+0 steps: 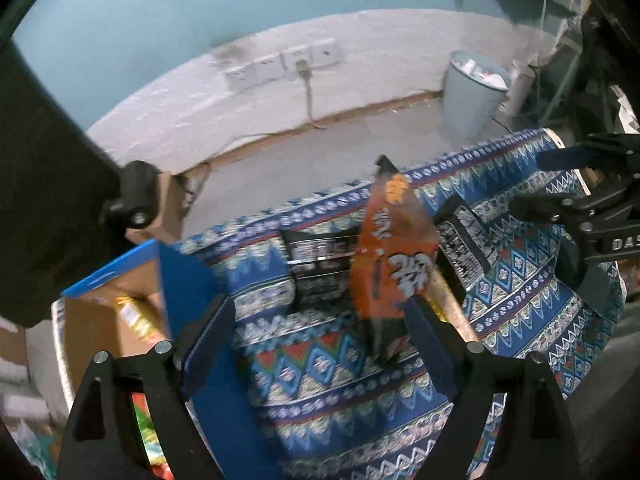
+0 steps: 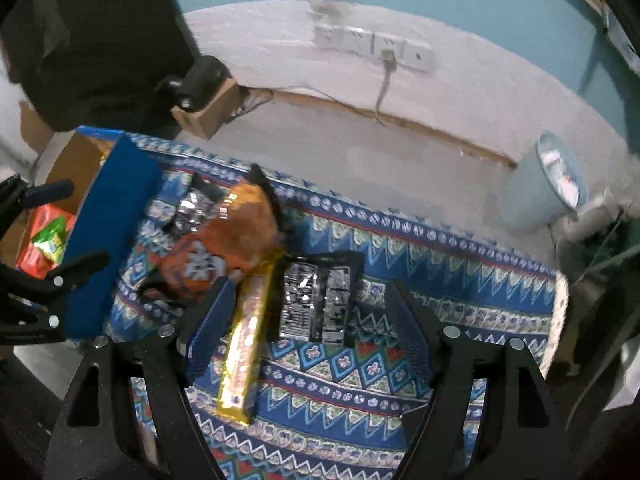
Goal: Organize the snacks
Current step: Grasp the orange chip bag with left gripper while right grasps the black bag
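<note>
An orange snack bag (image 1: 390, 256) stands tilted on the patterned cloth (image 1: 328, 380), blurred, its lower end next to my left gripper's right fingertip. My left gripper (image 1: 320, 316) is open and holds nothing. The orange bag (image 2: 224, 240) also shows in the right wrist view, lying beside a gold snack bar (image 2: 244, 340) and a black-and-silver packet (image 2: 316, 304). My right gripper (image 2: 308, 304) is open above the gold bar and the black packet. A second black packet (image 1: 320, 268) lies behind the orange bag. A blue cardboard box (image 1: 120, 308) holds snacks at the left.
The box (image 2: 108, 220) holds a red-and-green pack (image 2: 44, 240). A pale bin (image 2: 548, 184) stands on the floor beyond the table. Wall sockets (image 2: 372, 46) and a cable are behind. A black stand (image 1: 48, 200) rises at the left. The cloth's far edge (image 1: 500, 148) drops to the floor.
</note>
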### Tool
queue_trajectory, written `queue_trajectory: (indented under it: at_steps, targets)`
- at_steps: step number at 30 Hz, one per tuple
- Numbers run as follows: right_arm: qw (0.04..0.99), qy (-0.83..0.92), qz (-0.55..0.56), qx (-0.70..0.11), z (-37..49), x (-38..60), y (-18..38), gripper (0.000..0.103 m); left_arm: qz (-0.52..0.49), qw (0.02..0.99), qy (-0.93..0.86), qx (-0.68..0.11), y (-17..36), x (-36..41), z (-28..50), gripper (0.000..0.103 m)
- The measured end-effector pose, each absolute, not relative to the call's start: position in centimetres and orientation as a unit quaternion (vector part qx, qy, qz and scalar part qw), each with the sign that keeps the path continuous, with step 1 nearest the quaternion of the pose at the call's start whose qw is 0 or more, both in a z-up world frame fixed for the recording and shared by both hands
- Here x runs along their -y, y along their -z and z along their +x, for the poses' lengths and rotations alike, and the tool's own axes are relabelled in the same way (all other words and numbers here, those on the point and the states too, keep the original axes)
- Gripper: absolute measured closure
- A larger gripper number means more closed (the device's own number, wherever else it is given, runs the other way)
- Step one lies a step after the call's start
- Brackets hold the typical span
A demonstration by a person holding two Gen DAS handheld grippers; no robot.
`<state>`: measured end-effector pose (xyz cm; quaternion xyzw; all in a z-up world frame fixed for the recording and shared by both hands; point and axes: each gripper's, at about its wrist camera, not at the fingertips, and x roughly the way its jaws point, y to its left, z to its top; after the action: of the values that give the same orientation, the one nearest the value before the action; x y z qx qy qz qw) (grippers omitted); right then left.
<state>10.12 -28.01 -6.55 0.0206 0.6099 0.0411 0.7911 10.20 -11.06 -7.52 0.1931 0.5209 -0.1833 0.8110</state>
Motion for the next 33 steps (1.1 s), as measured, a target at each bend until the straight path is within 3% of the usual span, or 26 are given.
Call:
queue_trajectory:
  at_steps: [18,20,22,25,33]
  targets:
    - [0.750,0.003,0.111,-0.652,9.4,32.9,15.0,0.026,0.177,0.759,0.231,-0.583,16.0,16.2,13.9,0.013]
    - [0.748,0.002,0.111,-0.655,9.3,32.9,15.4,0.026,0.184,0.762,0.229,-0.578,16.2,16.4,13.8,0.016]
    - [0.746,0.001,0.110,-0.657,9.2,32.8,15.7,0.026,0.188,0.760,0.235,-0.576,16.4,16.6,13.5,0.036]
    - [0.744,-0.006,0.106,-0.660,9.1,32.3,16.2,0.026,0.199,0.767,0.230,-0.565,16.1,16.4,13.1,0.049]
    - [0.738,-0.033,0.086,-0.669,10.1,29.2,18.1,0.026,0.206,0.779,0.220,-0.550,14.8,15.3,11.4,0.055]
